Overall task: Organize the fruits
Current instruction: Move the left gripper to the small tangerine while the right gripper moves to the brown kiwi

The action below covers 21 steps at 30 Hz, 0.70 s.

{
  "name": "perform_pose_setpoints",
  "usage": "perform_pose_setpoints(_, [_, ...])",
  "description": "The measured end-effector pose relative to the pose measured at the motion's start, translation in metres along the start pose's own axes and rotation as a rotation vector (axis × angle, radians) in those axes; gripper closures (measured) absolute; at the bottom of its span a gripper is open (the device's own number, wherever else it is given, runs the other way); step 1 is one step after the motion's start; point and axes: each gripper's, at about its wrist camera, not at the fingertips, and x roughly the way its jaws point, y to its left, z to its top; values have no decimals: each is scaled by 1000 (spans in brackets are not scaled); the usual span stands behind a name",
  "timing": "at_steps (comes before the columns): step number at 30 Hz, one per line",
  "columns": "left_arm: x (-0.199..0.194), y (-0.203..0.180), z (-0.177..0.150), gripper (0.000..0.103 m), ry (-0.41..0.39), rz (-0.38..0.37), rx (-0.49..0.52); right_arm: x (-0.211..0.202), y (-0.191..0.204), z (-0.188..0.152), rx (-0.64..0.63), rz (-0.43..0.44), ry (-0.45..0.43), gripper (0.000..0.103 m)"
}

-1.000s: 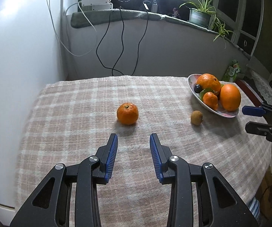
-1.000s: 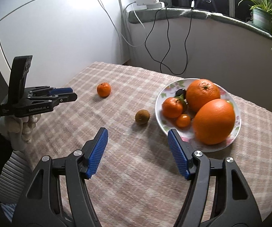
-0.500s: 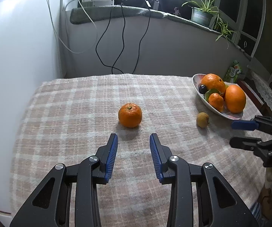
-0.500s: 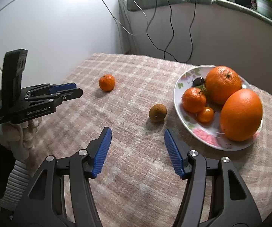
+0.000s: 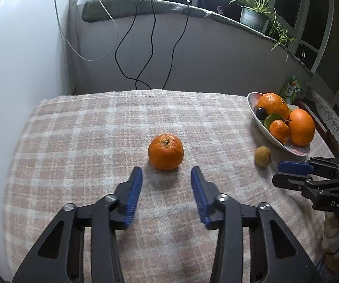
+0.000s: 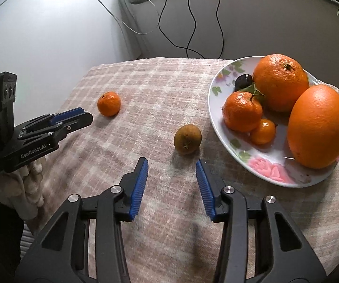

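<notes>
Fruits: one tangerine [image 5: 165, 152] and one brown fruit [image 6: 187, 139] loose, five plated; both grippers spread, empty.

bare checked cloth [image 5: 80, 141] fills the left and centre of the left wrist frame. obstacles: tangerine [image 5: 165, 151] at centre, brown fruit [image 6: 187, 139] at centre of the right wrist frame, plate [image 6: 219, 118] just right of it.

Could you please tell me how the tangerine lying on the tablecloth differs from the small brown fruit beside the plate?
The tangerine is bright orange; the brown fruit is dull olive-brown. The tangerine is larger. The tangerine lies far from the plate, ahead of the left gripper; the brown fruit lies close beside the plate, ahead of the right gripper. Both are round and rest loose on the tablecloth.
</notes>
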Motion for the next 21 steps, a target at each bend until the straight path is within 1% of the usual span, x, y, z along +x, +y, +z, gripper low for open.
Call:
perform_pose_setpoints(12, [11,6,6,61,-7,-28,5,14,-2,6,50,-55,1,59])
perform_pose_setpoints(16, [14,4,7,58,-4,-36,13,19,-2,9,50,-74,-1,59])
perform_pose_setpoints(21, [16,4,9,58,-2,-39,17,24,-3,13,55,-87,-11,59])
